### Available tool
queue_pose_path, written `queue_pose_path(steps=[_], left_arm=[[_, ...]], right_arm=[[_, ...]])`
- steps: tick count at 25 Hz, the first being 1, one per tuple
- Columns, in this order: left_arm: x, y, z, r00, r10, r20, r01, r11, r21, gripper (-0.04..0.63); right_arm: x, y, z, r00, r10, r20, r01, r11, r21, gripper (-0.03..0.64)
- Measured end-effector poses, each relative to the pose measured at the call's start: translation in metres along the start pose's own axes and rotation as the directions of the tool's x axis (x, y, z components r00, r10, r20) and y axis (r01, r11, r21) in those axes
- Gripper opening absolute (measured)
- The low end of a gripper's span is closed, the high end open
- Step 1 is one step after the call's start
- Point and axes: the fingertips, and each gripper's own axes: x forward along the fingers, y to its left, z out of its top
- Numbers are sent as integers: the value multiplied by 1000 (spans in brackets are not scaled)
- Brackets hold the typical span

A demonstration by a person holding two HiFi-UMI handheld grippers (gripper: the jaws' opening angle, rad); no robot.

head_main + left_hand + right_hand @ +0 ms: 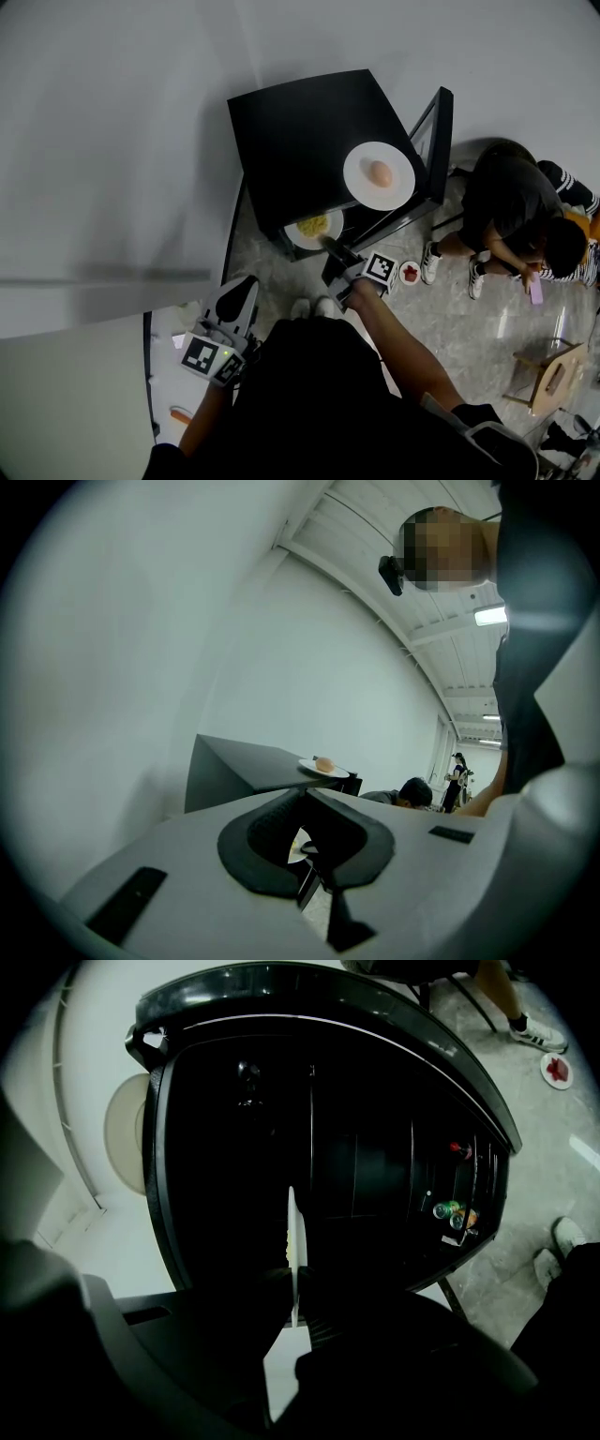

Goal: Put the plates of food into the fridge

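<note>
A black mini fridge (309, 131) stands with its door (433, 141) swung open. A white plate with a round brown food item (379, 175) rests on its top. My right gripper (336, 249) is shut on the rim of a white plate of yellow food (314, 228), held at the fridge's opening. In the right gripper view this plate (292, 1232) shows edge-on between the jaws, in front of the dark fridge interior (356, 1147). My left gripper (236, 298) hangs lower left, shut and holding nothing; in its own view the fridge (234, 771) and the top plate (323, 767) lie ahead.
A person (516, 206) sits on the floor right of the fridge door. A small plate with red food (410, 273) lies on the floor near my right gripper. A wooden stool (553, 375) stands at the right. A white table (164, 352) is under my left gripper. Cans (450, 1211) sit in the door shelf.
</note>
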Motion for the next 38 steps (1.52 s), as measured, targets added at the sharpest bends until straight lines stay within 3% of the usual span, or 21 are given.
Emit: queue_pose_path(steps=[29,33,36,38], left_arm=[[-6,2,-1,997,71,-8,-71,997,-12,37],[-5,-1,-1,998,63,-14,-63,998,-9,37],[-3,-4,0,999,51,-11,-52,999,-6,37],[-2,-6,1,999,44,-6,-44,999,-9,37]], right_arm=[[67,-3,18,999,-42,28,42,999,17,35],[68,-1,19,999,-5,35,2,996,86,36],[61,1,17,1000,-10,16,9,1000,28,102],[53,-1,16,1000,-27,7,27,999,-30,109]])
